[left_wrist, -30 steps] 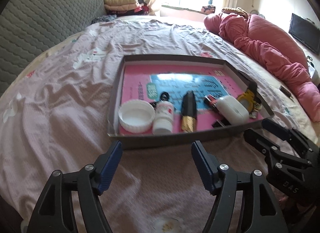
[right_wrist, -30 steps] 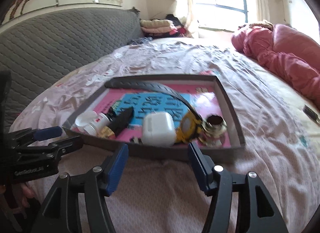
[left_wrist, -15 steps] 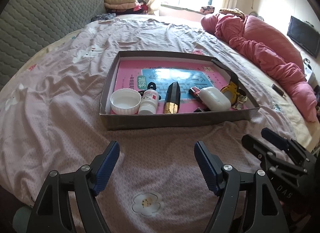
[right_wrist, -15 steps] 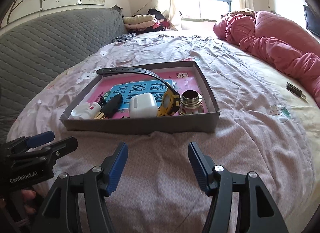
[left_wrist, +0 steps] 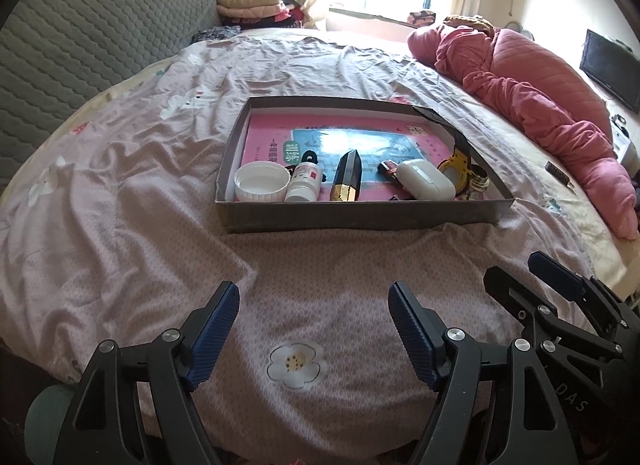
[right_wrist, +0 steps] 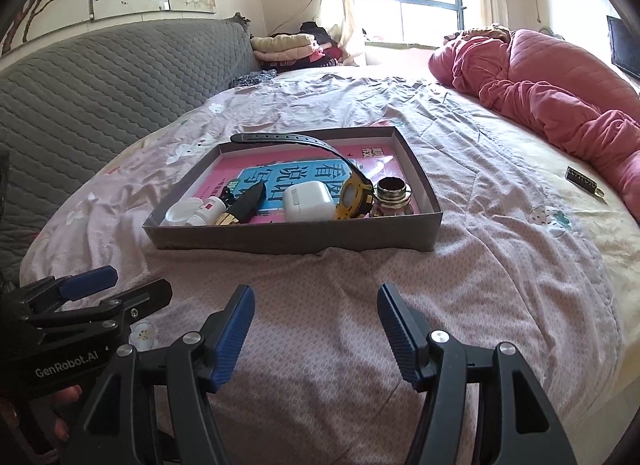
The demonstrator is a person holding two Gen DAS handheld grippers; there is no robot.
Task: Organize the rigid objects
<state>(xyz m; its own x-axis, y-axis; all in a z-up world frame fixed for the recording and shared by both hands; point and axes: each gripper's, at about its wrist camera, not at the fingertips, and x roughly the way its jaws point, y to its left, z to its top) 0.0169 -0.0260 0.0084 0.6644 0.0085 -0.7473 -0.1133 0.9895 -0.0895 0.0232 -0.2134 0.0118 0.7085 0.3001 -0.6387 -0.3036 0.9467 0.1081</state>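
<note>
Two claws, both spread wide, holding nothing, touching nothing: left claw (left_wrist: 312,331), right claw (right_wrist: 316,325) hover above pink patterned bedsheet (left_wrist: 120,193), well short of grey cardboard tray (right_wrist: 296,235). Task items sit inside along near wall: white round lid (left_wrist: 262,181), white earbud case (right_wrist: 309,201), yellow watch (right_wrist: 354,195). Risks, your judgement: soft bed lets tray tilt under push; watch strap overhanging rim may snag your claw; small black bar (right_wrist: 584,182) on sheet near pink quilt (right_wrist: 560,105), easy to miss.
</note>
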